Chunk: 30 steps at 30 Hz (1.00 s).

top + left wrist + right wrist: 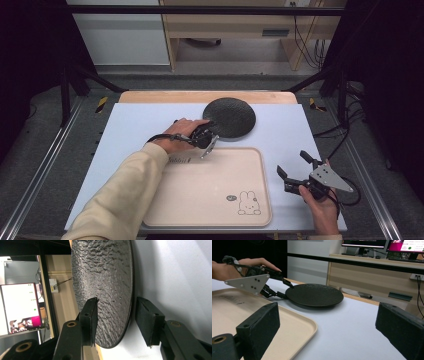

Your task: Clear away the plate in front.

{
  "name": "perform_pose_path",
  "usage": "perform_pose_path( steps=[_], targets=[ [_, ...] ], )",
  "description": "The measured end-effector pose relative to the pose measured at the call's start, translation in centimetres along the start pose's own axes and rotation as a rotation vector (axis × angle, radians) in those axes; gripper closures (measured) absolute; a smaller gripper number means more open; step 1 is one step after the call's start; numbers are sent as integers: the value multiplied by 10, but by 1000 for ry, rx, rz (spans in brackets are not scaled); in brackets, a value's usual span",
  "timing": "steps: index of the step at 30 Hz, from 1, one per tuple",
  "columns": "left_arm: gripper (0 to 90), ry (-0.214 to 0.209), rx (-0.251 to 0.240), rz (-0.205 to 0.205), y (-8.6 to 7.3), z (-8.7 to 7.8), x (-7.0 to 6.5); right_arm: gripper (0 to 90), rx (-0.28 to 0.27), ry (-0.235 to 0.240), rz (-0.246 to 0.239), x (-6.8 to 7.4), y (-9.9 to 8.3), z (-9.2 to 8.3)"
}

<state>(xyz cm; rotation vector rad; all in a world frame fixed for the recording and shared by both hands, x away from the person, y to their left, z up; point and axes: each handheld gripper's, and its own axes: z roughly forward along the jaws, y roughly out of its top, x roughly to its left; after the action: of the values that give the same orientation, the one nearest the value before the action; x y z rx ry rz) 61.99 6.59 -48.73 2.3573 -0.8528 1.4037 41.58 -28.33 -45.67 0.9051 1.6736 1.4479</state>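
White table mat (130, 130) carries a beige tray (200, 200) near the person and a black textured plate (230, 117) at the far edge, just beyond the tray's far rim.

Step in hand, as I judge it: gripping the plate by its near-left rim, probably to move it to the tray. The left gripper (116, 322) straddles that rim. One jaw lies over the plate's top face; the other sits below and beside the edge, above the mat. A gap shows on the lower side, so the pads do not yet pinch. Jaws about half apart.

Next move calls for closing fully on the rim, then lifting level so the plate does not slip or tip.

Pose: left forearm, in a cream sleeve (120, 200), reaches forward across the tray, hand rolled on its side. Right gripper (295, 167) rests low beside the tray's right edge, jaws wide and holding nothing.
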Motion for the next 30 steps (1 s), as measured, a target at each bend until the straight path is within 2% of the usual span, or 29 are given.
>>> perform_pose_path(
  steps=[2,3,5,6,7,8,11,12,15,16,30],
  targets=[
    [532,-1,10,17,0,1,2,59,0,-1,0,0,0,0],
    [533,-3,-6,-8,0,3,1,59,2,-2,1,0,0,-1],
    [551,-5,7,12,1,4,2,59,1,-3,4,0,0,-1],
    [562,-5,-9,-5,1,5,1,59,-1,-4,2,-1,0,-1],
    [569,-4,-8,-5,1,6,1,59,0,-5,3,-1,0,-1],
    [573,-5,7,14,1,5,2,59,0,-5,3,-1,0,-1],
    [590,-3,-14,-1,2,8,0,59,1,-6,3,-1,0,-2],
    [597,-6,-1,17,2,8,1,59,1,-6,4,-1,0,-2],
    [620,-8,-14,9,3,10,-1,59,1,-7,5,-1,0,-1],
    [627,-11,-1,26,3,10,0,59,2,-6,4,-1,0,-1],
    [685,-12,-2,27,5,14,0,61,3,-5,6,-1,0,-1]
  ],
)
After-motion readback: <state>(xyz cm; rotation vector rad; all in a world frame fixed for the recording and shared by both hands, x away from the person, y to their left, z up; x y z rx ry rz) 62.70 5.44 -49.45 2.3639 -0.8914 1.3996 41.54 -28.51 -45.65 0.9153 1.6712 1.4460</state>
